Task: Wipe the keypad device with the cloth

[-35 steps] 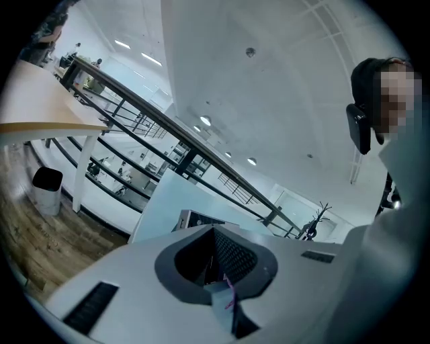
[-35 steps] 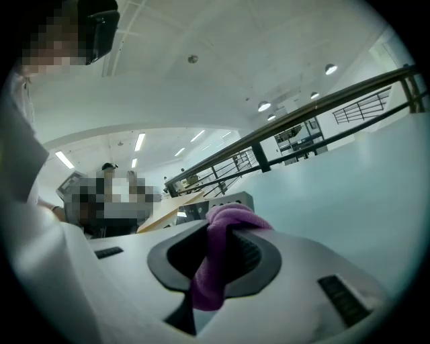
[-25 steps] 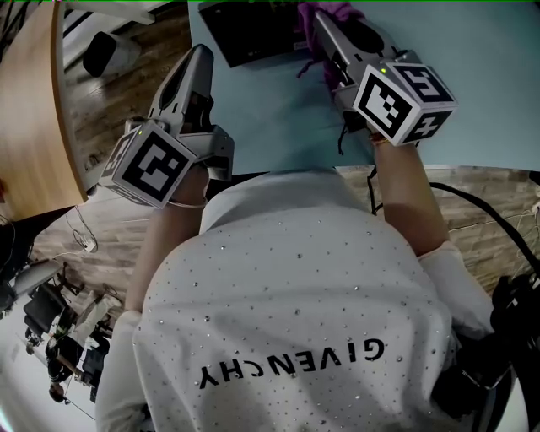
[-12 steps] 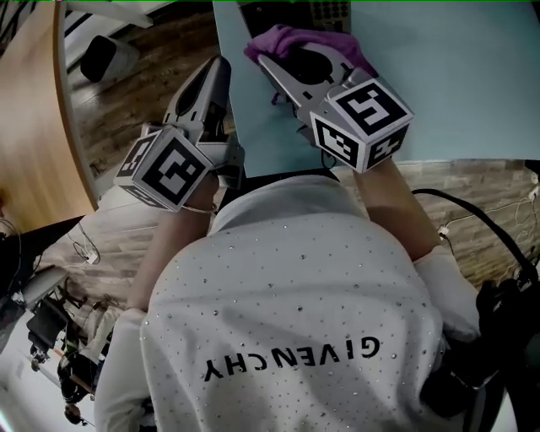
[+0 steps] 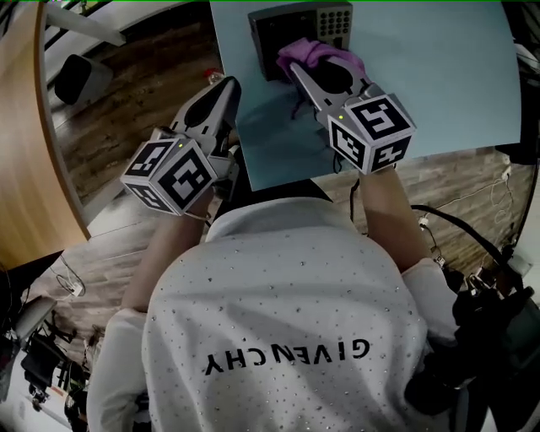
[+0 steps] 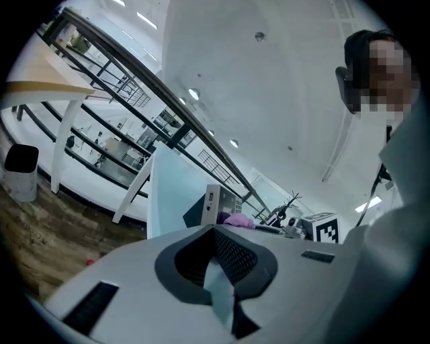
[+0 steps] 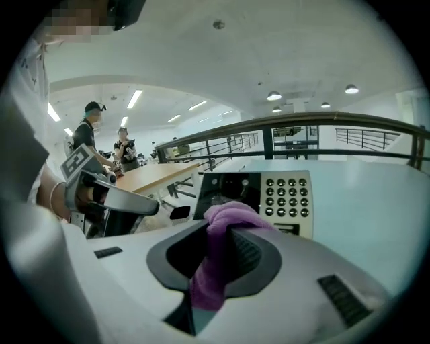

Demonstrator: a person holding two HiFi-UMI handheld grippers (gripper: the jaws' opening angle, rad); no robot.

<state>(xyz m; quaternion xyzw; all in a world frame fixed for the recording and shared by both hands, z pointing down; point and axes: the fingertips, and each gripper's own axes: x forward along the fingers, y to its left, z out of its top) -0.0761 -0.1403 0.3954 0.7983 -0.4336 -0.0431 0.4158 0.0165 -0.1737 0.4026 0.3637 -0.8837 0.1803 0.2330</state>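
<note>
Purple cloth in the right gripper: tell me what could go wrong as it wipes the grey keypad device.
1. The purple cloth is pinched as a bunched wad in the right gripper, so the hard jaw tips might scrape the grey keypad device or press its round buttons.
2. The left gripper hangs by the pale blue table's left edge, apart from the device. Nothing steadies the device, so a wipe could push it along.

I've got a pale blue surface [image 5: 439, 76] over a wood-plank floor [image 5: 143, 93]. A dark bin [image 5: 72, 78] stands on that floor at left, near a curved wooden table [image 5: 21, 169]. Black cables [image 5: 472, 228] trail at right. Two people [image 7: 91, 134] stand far off, with a railing [image 7: 302, 124] beyond.
</note>
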